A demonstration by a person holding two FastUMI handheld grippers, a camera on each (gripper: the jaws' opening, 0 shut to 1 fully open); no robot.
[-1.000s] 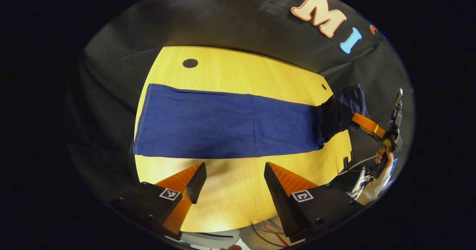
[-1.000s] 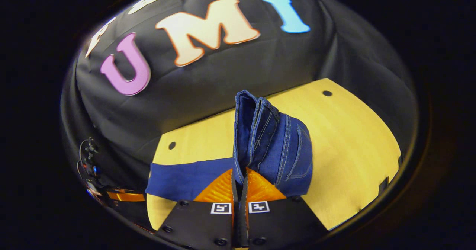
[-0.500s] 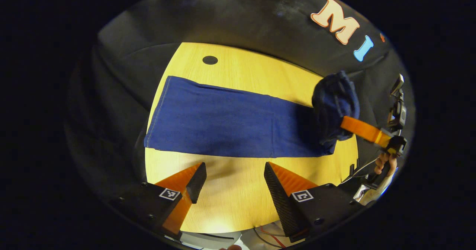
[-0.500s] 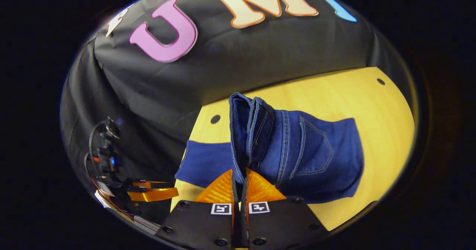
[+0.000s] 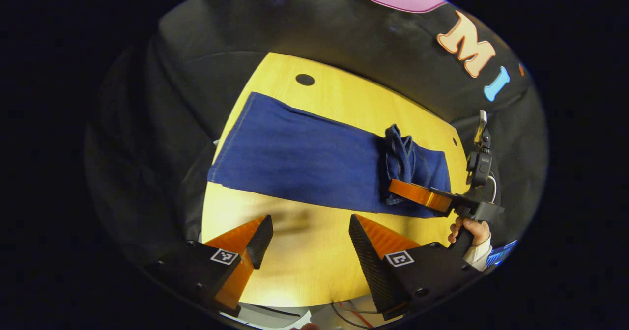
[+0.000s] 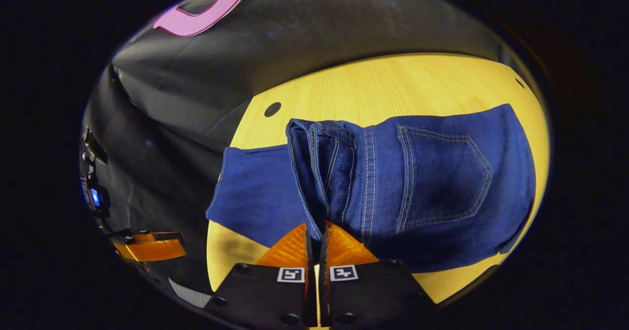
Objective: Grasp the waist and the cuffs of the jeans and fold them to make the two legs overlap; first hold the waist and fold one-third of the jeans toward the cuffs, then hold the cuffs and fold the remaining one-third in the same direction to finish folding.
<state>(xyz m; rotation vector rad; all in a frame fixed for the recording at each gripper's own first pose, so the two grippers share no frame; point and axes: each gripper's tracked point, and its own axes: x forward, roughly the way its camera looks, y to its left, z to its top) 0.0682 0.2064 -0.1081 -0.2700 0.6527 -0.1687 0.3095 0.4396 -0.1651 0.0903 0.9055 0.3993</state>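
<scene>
The right gripper (image 6: 315, 229) is clamping the bunched waist (image 6: 319, 173) of the jeans (image 6: 432, 182) between both fingers, which are pressed together with only the denim edge between them. In the right gripper view, the waistband is standing as a gathered ridge directly ahead of the fingertips, its stitched edges running away from the gripper. To the right of the ridge, the seat panel with a back pocket (image 6: 442, 178) is lying spread over the wooden table (image 6: 393, 84). To the left of the ridge, the legs are lying flat on the table, extending toward the table's left edge.

In the left gripper view, the right gripper (image 5: 393, 186) is showing ahead and to the right, with a hand (image 5: 467, 229) gripping its handle and the waist (image 5: 399, 158) rising as a fold at its fingertips. The folded-over part is lying on the jeans (image 5: 304, 158) on the side away from the cuffs (image 5: 231, 143).

The left gripper (image 5: 307, 234) is hovering with its jaws wide apart and nothing between them. The bare table (image 5: 304, 271) is lying directly below and ahead of its fingers. The near long edge of the jeans is lying just beyond its fingertips, and the cuffs are lying ahead and to its left. The left gripper is not touching the denim.
</scene>
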